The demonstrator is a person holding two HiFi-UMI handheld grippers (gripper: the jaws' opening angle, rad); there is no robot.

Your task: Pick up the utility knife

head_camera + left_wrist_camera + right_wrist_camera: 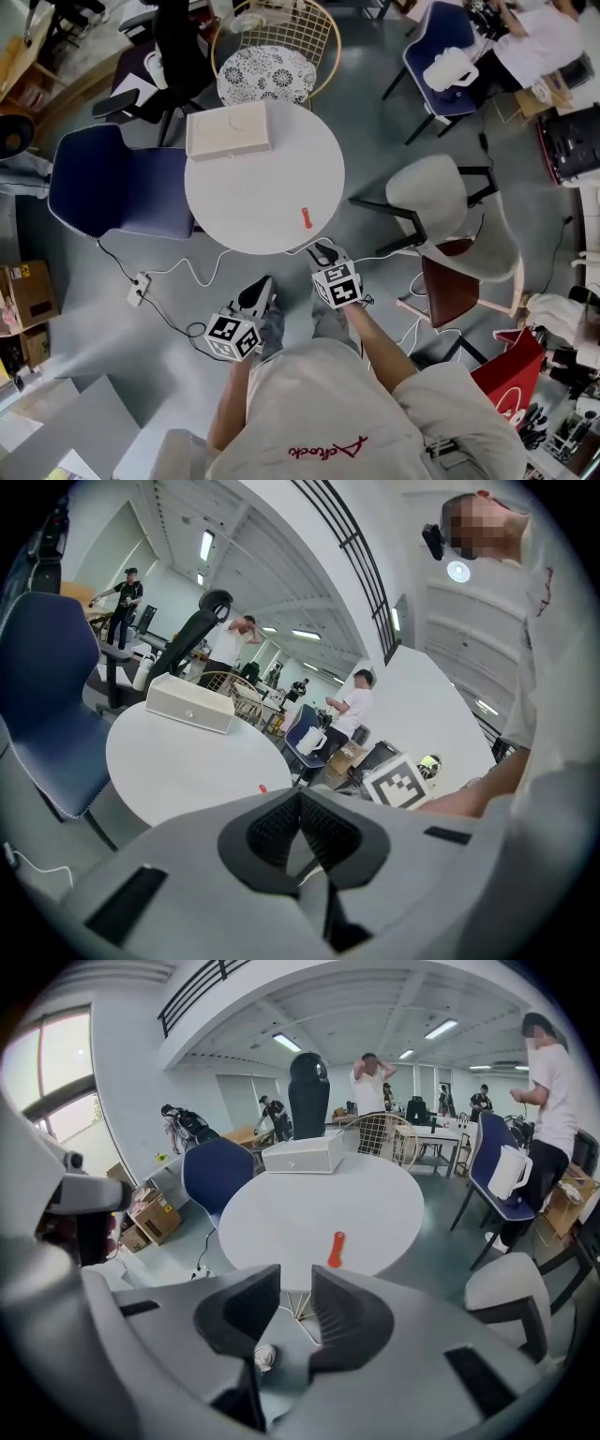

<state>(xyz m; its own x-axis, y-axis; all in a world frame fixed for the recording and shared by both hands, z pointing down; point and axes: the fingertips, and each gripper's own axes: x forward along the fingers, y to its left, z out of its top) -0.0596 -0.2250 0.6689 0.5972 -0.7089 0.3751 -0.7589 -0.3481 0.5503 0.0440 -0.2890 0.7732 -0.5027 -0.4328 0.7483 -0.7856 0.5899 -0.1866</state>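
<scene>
You stand at the near edge of a round white table (246, 192), a pair of tongs in each hand. The orange utility knife (306, 217) lies by itself on the table's near right part, well apart from the white box (230, 129) at the far side. It is just beyond your right tongs (323, 251), which hover off the table's rim with jaws spread and nothing between them. Your left tongs (262, 288) sit further back and to the left, over the floor — jaws clenched tip to tip, holding nothing. A blue chair (103, 183) stands beside the table on the left.
</scene>
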